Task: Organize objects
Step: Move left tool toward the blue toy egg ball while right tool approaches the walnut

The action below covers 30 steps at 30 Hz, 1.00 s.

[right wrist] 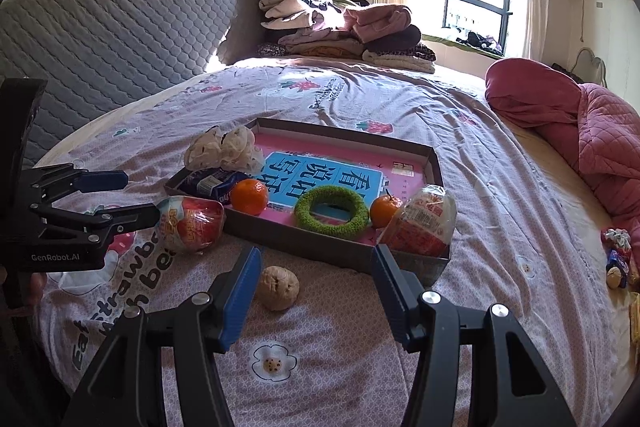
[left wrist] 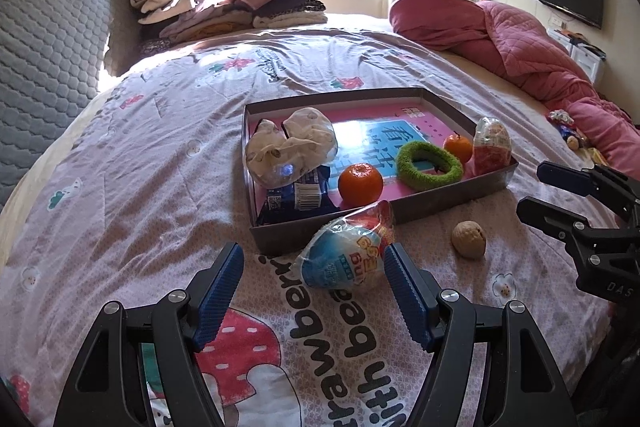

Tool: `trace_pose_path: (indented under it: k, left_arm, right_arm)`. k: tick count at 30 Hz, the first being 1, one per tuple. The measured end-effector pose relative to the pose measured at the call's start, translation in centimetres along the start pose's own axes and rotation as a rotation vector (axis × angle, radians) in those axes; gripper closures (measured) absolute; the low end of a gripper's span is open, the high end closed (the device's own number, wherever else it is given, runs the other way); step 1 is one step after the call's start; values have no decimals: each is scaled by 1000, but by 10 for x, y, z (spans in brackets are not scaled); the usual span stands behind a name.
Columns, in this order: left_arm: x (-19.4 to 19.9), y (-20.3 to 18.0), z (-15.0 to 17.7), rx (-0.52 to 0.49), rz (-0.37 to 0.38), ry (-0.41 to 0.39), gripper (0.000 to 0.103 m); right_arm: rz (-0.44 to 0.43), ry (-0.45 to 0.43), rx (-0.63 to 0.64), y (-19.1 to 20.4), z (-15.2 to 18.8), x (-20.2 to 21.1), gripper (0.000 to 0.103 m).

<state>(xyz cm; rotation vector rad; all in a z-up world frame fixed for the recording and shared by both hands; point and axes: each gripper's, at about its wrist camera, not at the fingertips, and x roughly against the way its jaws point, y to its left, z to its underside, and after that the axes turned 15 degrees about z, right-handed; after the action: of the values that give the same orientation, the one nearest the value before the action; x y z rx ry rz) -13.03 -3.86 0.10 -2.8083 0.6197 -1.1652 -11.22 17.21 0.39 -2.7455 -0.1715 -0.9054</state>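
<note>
Holding two oranges (left wrist: 360,185), a green ring (left wrist: 429,166), socks (left wrist: 292,146): the tray (left wrist: 460,191)

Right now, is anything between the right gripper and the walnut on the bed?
Nothing visible. The walnut lies on the bedspread just ahead of the open right gripper, near its left finger, apart from the tray behind it.
</note>
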Motion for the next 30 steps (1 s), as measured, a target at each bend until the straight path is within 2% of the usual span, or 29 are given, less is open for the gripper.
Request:
trace_pose_path:
  k: [17,30]
  left_arm:
    - [-19,8,8,-5,18,42,29]
    - [-34,5,10,-13,77,55,29]
  right_arm:
    - [-14,25,19,7,5,-8,46]
    - [-32,56,51,15,15,-21,46]
